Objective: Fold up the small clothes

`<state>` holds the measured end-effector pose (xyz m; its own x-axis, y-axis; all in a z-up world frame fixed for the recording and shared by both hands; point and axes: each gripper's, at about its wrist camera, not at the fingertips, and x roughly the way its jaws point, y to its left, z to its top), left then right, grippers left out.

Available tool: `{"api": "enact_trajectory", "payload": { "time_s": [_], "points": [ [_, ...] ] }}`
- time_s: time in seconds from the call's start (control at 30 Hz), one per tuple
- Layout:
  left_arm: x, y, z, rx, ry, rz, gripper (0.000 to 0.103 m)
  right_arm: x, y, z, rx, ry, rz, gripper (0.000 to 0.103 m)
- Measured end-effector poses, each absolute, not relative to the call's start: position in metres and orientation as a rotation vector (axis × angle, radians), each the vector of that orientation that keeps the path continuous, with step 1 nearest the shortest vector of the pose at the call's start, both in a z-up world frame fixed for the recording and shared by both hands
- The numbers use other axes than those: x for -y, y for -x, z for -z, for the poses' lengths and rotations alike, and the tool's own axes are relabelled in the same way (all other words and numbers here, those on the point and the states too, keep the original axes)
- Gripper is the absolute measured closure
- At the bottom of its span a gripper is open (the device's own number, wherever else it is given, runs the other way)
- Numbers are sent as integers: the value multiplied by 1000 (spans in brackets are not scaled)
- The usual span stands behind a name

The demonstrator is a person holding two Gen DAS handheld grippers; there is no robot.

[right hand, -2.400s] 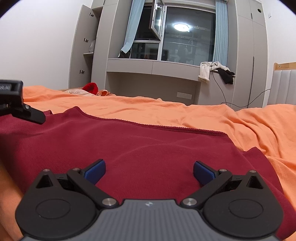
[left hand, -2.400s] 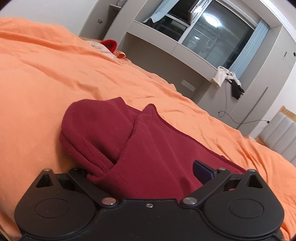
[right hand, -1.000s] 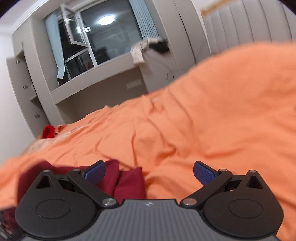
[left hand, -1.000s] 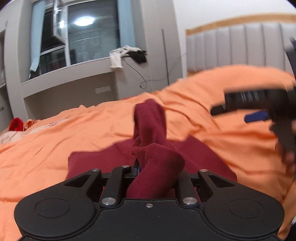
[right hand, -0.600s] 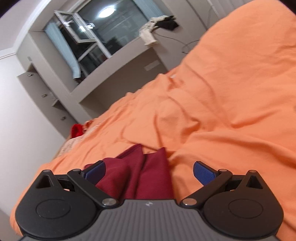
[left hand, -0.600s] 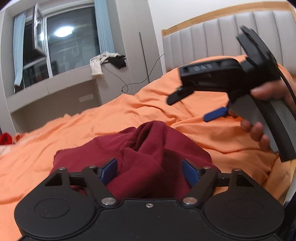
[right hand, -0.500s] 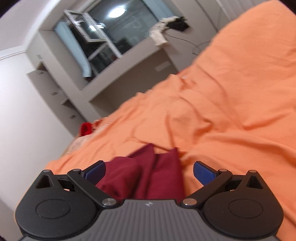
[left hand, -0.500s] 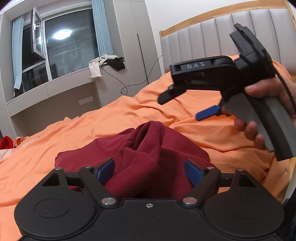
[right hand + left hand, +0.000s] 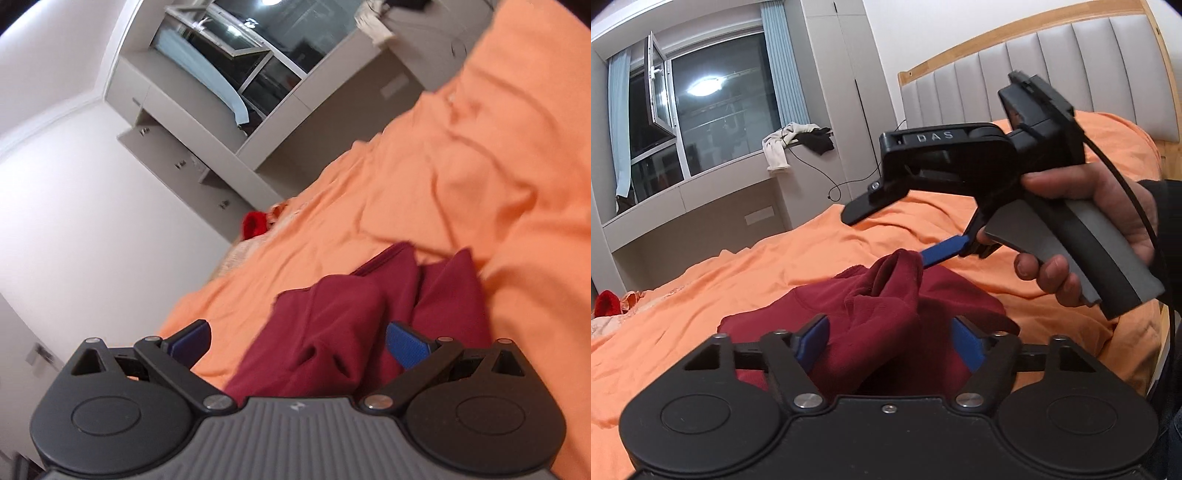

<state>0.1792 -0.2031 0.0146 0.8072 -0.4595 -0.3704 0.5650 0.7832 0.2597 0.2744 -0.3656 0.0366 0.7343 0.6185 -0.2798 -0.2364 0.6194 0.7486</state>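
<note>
Dark red knit garment (image 9: 886, 306), bunched into a soft heap, lying on a wrinkled orange bed sheet (image 9: 701, 288) that covers the whole bed surface. Left gripper (image 9: 890, 343), black with blue pads: jaws closing, garment folds between the pads (image 9: 812, 341) but not visibly pressed by them. Right gripper (image 9: 886, 236), black and grey with pistol handle, held in a person's hand (image 9: 1086, 221) above and beyond the heap; one blue finger tip just at the raised peak of the cloth, contact not determinable. In the right wrist view, right gripper (image 9: 297, 343) fingers spread wide, garment (image 9: 362, 317) between and ahead of them, pads clear of the cloth. Room: padded grey headboard (image 9: 1034, 74) with wooden frame behind the bed on the right; large dark window (image 9: 713, 110) with reflected ceiling lamp and pale blue curtains (image 9: 783, 74); grey sill ledge below carrying a white cloth (image 9: 779, 144) and a black cloth (image 9: 816, 140), with a thin black cable (image 9: 849, 181) hanging down. Grey cabinets (image 9: 192, 147) and white wall (image 9: 74, 206) at the far side. Small bright red item (image 9: 253, 223) at the far edge of the bed, well apart from the garment.
</note>
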Motion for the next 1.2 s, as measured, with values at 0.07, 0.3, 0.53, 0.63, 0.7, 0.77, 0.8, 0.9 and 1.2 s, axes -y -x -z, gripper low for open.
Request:
{"api": "enact_trajectory", "payload": {
  "time_s": [0.07,0.3,0.53,0.63,0.7,0.77,0.8,0.9,1.2],
  "points": [
    [202,-180,-14,-305,-381,564,37,363,-283,-35,-590,-752,-513,0],
    [199,-180,-9,-330,-413,568,53,352,-310,-20,-664,-757,-465,3],
    [199,-178,-7,-328,-404,577,64,344,-312,-11,-677,-693,-376,55],
    [198,-177,-5,-323,-396,579,72,343,-308,-11,-655,-678,-368,77],
    [197,-175,-6,-316,-381,584,78,344,-304,-16,-624,-665,-370,88],
    [195,-175,-8,-314,-354,587,80,348,-299,-23,-588,-654,-368,92],
    [193,-176,-10,-313,-341,588,81,350,-296,-26,-570,-650,-369,94],
    [193,-175,-14,-303,-319,599,82,358,-286,-36,-522,-640,-368,94],
    [217,-168,-13,-292,-323,670,83,395,-264,-45,-464,-669,-316,94]
  ]
}}
